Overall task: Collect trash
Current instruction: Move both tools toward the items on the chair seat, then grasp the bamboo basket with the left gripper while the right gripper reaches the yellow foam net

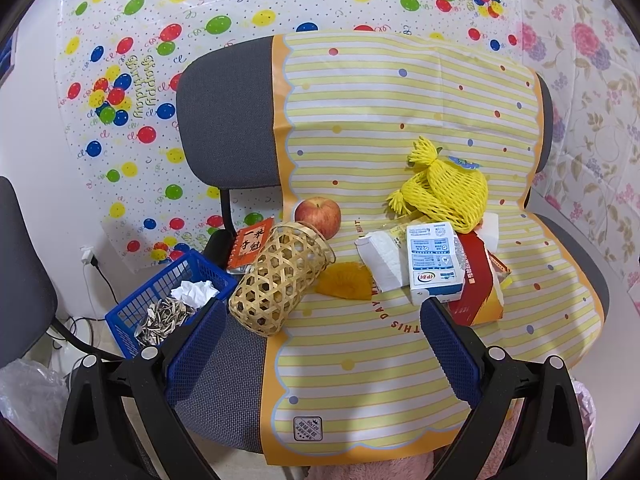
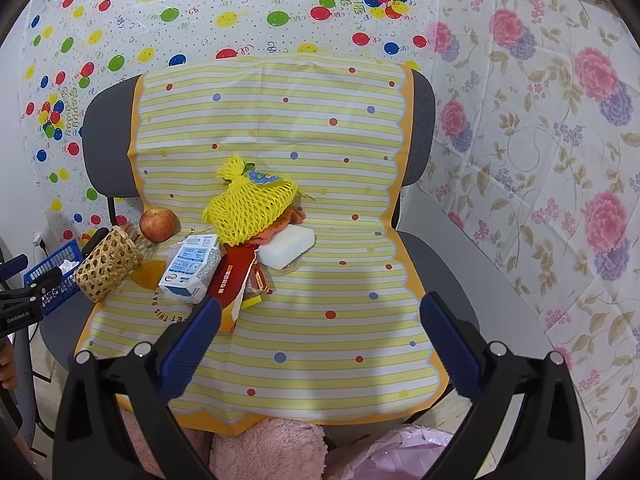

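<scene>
I keep both tongs, left tongs and right tongs, wide apart and empty. The milk carton lies at one o'clock of the left tongs, and at eleven o'clock of the right.

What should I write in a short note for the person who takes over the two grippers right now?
Left gripper: open, holds nothing, above the front of the chair seat.
Right gripper: open, holds nothing, also above the seat.
On the striped mat: milk carton, white tissue, red packet, yellow foam net, orange peel, apple, woven basket lying on its side.
Blue bin at the left of the seat already has seed shells and a crumpled tissue in it.
Left to do: the trash on the mat is not yet picked up.
</scene>
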A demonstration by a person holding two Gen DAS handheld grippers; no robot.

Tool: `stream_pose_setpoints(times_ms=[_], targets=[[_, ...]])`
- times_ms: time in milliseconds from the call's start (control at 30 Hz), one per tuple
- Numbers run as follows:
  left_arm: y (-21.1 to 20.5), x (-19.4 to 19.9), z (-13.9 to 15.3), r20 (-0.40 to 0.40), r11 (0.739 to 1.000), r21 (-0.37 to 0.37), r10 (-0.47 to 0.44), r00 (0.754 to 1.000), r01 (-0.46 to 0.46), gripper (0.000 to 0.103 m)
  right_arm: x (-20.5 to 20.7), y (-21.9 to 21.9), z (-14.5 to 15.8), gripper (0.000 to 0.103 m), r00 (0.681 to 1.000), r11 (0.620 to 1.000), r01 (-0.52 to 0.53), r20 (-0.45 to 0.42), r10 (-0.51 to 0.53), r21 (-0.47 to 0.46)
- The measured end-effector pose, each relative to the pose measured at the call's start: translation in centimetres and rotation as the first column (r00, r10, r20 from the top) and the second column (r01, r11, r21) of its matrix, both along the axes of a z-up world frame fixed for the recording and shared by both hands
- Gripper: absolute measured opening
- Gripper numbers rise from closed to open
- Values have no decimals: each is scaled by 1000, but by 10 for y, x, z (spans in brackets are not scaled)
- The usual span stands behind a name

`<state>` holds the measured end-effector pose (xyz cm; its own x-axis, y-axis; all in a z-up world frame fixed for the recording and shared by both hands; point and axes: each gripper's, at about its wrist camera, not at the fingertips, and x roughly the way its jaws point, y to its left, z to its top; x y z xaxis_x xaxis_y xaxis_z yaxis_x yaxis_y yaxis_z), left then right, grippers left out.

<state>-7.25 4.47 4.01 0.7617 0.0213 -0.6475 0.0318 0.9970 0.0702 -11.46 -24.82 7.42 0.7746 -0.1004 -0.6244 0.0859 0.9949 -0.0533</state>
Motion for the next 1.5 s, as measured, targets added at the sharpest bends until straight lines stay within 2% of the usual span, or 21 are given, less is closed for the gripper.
stream_pose_setpoints(times_ms=[233, 733, 867, 1100, 1167, 1233, 1400, 1500], targets=[[0, -1, 0, 2, 1000, 0, 0, 1000, 0, 96, 0, -3, -3, 97, 1000, 1000, -8, 2, 8, -15], [1, 0, -1, 0, 1000, 1, 1, 1000, -1, 96, 1, -5, -4, 97, 1000, 1000, -7, -1, 7, 14], [8, 4, -13, -24, 1000, 3, 25, 999, -25, 96, 7, 0, -14, 97, 1000, 1000, -14, 0, 14, -4], [34, 14, -39, -65, 997, -9, 76, 995, -76, 96, 33, 18, -35, 97, 995, 995, -96, 14, 96, 25], [44, 16, -47, -74, 996, -8, 92, 993, -93, 96, 44, 27, -36, 97, 991, 990, -132, 42, 130, 46], [54, 20, -53, -84, 994, -21, 103, 991, -105, 96, 53, 37, -36, 97, 987, 988, -152, 59, 150, 26], [75, 31, -67, -97, 989, -42, 136, 986, -140, 95, 77, 48, -48, 97, 987, 988, -157, -22, 157, -1], [81, 39, -75, -102, 989, -57, 131, 986, -137, 94, 92, 49, -56, 97, 985, 987, -158, -59, 160, 31]])
